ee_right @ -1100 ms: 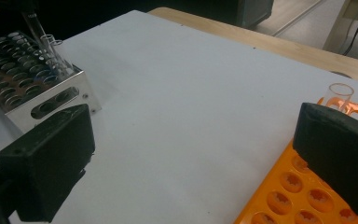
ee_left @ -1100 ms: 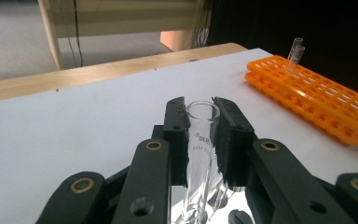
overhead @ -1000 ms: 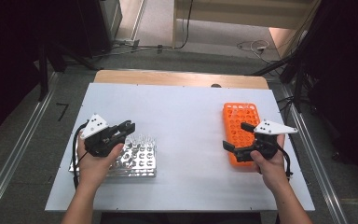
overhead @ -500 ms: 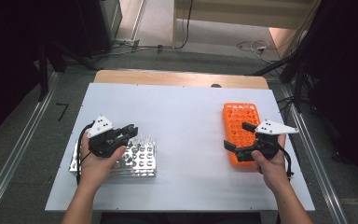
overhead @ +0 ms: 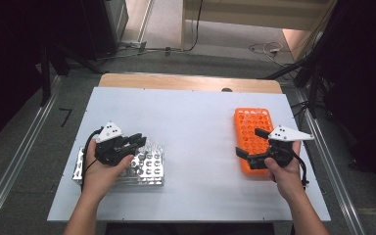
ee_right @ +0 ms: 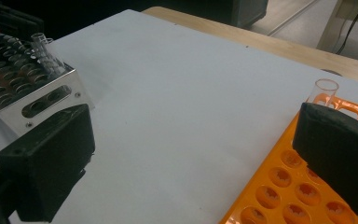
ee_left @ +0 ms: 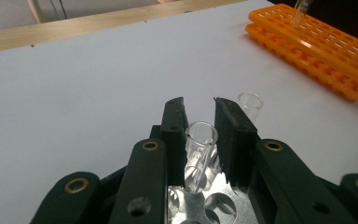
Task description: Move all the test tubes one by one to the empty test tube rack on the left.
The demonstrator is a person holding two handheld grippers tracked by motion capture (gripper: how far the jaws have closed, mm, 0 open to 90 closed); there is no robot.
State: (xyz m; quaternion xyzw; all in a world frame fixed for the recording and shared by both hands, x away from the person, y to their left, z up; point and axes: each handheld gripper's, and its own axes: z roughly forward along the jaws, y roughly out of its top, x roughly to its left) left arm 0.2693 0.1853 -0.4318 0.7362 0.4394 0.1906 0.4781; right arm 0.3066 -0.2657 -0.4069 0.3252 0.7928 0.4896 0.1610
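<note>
Left tongs [ee_left: 200, 112] sat closed on a clear test tube [ee_left: 200, 140] standing in the metal rack [overhead: 149, 169] at the table's [overhead: 196, 127] left, likely to lift it out for transfer. Right tongs [overhead: 252, 144] hung wide apart over the orange rack [overhead: 252, 122], hand level, holding nothing, probably waiting

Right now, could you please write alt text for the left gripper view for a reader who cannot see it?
The left gripper is shut on a clear glass tube standing in a metal rack. A second tube stands just beyond it. Across the white table lies an orange rack.
</note>
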